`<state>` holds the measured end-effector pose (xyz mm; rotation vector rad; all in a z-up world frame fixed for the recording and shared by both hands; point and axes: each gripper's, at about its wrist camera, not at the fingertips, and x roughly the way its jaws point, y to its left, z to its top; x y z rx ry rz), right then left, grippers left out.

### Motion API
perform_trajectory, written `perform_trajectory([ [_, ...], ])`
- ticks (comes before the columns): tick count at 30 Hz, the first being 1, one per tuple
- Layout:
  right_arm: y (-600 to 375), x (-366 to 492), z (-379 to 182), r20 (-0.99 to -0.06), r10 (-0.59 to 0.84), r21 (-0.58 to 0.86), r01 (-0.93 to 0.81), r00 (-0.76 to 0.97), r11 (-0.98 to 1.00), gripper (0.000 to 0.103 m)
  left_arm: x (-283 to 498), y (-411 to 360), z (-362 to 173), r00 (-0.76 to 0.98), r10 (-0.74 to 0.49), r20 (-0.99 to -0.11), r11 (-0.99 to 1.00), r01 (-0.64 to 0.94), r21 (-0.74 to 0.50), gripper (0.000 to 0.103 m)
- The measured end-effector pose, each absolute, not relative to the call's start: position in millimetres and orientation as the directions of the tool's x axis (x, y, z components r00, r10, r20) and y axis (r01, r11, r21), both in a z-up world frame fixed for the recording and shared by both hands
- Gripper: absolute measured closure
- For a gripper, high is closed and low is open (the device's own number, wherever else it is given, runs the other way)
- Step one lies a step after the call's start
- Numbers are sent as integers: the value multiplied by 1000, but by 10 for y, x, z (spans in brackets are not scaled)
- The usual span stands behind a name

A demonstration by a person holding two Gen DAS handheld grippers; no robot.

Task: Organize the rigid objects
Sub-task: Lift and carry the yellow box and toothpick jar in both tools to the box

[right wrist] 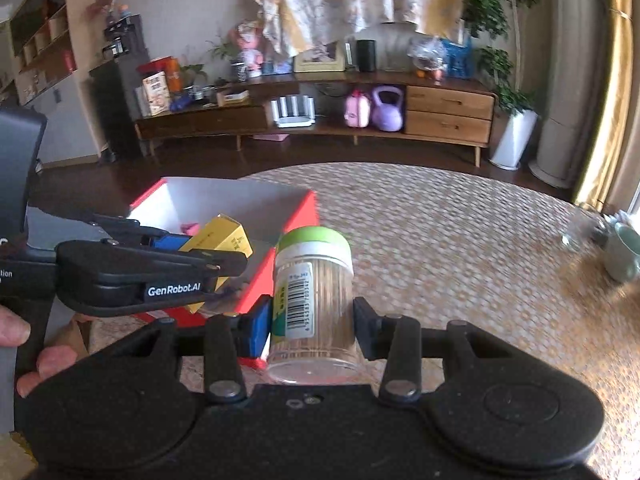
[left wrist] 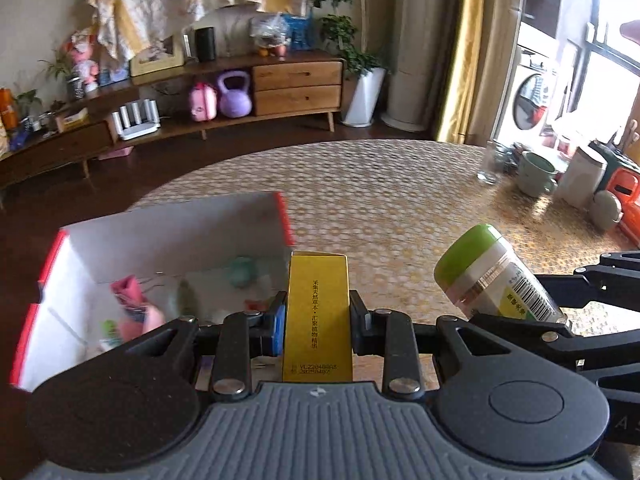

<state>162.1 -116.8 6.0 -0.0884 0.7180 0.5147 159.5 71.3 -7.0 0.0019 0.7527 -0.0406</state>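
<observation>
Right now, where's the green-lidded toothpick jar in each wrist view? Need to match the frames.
Left wrist: green-lidded toothpick jar at right of centre, tilted, held in the other hand's tongs.
Right wrist: bottom centre, upright between this view's own tongs.
Shared landmark: the red-and-white box, left of the jar in both.

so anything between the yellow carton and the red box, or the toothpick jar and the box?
Nothing visible. The left hand-held gripper holds the yellow carton right at the red box rim. The right hand-held gripper holds the toothpick jar beside the box's near corner; the box mouth is open.
</observation>
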Motion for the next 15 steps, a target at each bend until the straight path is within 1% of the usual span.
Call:
perform_trajectory([
  [8,-615,1777,44,-654,452,78,-540,607,838,62,1572,1251,-24,735,41,-677,999,-35,23,74],
  [15,-240,2007,-57,-671,446,50,-564,592,824,62,1655,1719,-77,718,117,-686,993,-101,63,74],
])
